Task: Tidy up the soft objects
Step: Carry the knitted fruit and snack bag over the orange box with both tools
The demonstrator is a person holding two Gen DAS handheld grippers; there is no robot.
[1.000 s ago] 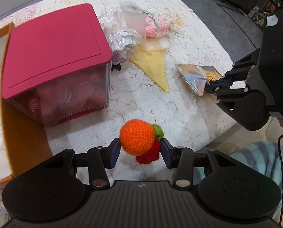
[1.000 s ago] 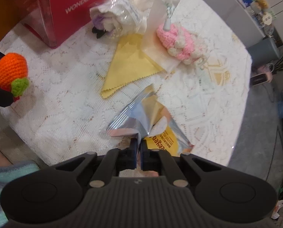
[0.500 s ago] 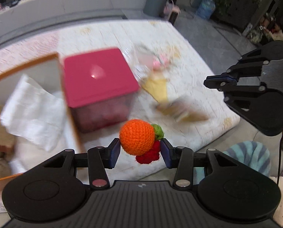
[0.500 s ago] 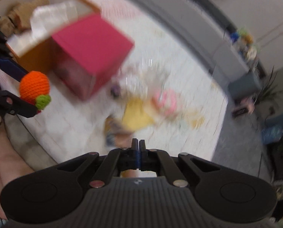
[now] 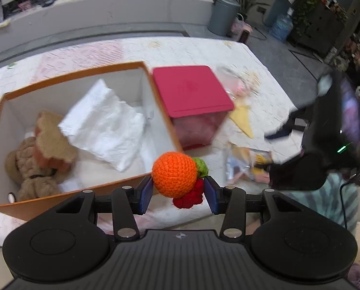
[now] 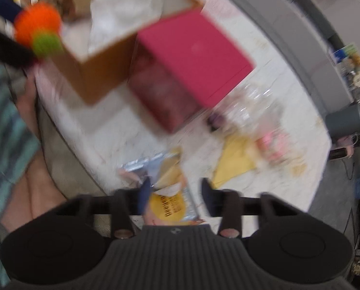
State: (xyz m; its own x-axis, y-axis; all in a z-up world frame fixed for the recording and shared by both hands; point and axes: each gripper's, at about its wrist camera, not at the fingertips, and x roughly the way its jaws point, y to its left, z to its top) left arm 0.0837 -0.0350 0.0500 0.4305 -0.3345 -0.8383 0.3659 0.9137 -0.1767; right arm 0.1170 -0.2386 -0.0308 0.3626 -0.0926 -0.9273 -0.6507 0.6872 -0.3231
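Note:
My left gripper (image 5: pixel 178 192) is shut on a crocheted orange fruit toy (image 5: pixel 174 177) with a green leaf and red part, held above the near rim of the open orange box (image 5: pixel 73 77). The box holds a brown plush toy (image 5: pixel 32 162) and a white cloth (image 5: pixel 105 125). My right gripper (image 6: pixel 175 193) is open over a silver and yellow foil snack pouch (image 6: pixel 165 188) lying on the white tablecloth; the view is blurred. The orange toy also shows in the right wrist view (image 6: pixel 38 24).
A pink-lidded clear container (image 5: pixel 192 91) stands right of the box. A yellow cloth (image 5: pixel 244 120), a pink crocheted item (image 6: pixel 271 145) and a clear plastic bag (image 6: pixel 247 101) lie behind the pouch. The table edge (image 6: pixel 71 135) and the person's legs are close by.
My left gripper rose and swung left with the orange toy until the open box came into view. My right gripper let go of the foil pouch, lifted away, then opened above it.

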